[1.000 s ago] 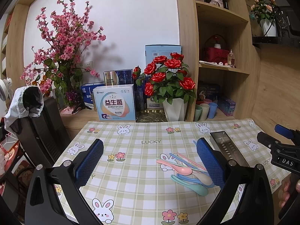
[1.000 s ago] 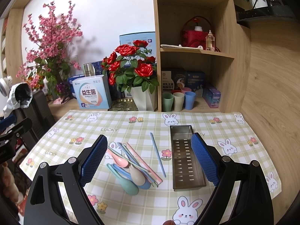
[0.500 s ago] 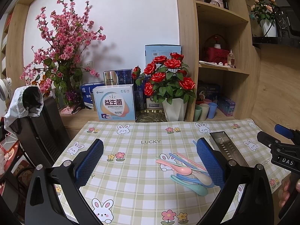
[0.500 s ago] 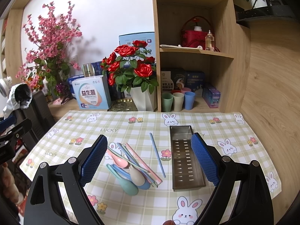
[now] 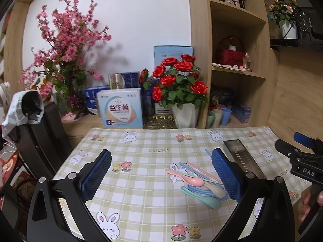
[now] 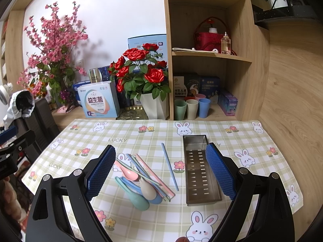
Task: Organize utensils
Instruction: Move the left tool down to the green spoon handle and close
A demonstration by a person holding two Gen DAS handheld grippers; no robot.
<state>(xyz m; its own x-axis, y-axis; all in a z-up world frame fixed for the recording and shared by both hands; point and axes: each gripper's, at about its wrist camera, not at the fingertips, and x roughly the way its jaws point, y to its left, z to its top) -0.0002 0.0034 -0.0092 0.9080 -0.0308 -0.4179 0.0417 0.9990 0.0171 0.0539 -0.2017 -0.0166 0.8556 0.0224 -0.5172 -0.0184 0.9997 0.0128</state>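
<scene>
A heap of pastel spoons [image 6: 139, 187] [image 5: 198, 189] and chopsticks [image 6: 149, 173] lies on the checked tablecloth [image 6: 141, 141]. One blue chopstick [image 6: 169, 166] lies apart, between the heap and a steel perforated tray [image 6: 198, 169] [image 5: 243, 157]. My right gripper [image 6: 160, 173] hovers open above the heap and the tray, holding nothing. My left gripper [image 5: 161, 175] is open too and empty, left of the heap; its right finger covers part of the tray. The right gripper's body [image 5: 302, 161] shows at the right edge of the left wrist view.
A white pot of red roses [image 6: 153, 106], a boxed product [image 6: 99, 102] and three cups [image 6: 191, 107] stand behind the cloth by a wooden shelf unit [image 6: 210, 56]. A pink blossom bouquet [image 5: 64, 60] and a black chair [image 5: 40, 139] are at the left.
</scene>
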